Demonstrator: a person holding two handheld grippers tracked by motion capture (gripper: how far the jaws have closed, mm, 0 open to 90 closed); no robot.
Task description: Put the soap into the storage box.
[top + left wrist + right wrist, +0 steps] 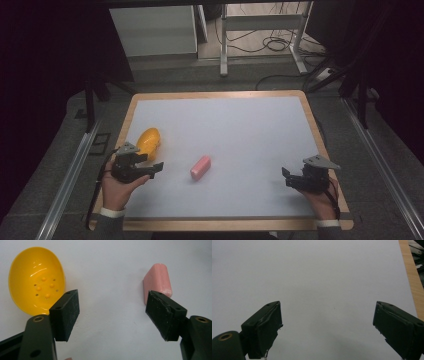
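Note:
A yellow egg-shaped bowl lies at the left of the white board, its hollow side showing in the left gripper view. A pink block rests near the middle front, also seen at upper right in the left gripper view. My left gripper is open just in front of the bowl, its jaws spread between the bowl and the block with nothing held. My right gripper is open at the front right over bare white surface.
The board has a wooden rim, seen at the right in the right gripper view. Metal rails run along both sides of the table. Behind it stand a white cabinet, a desk frame and floor cables.

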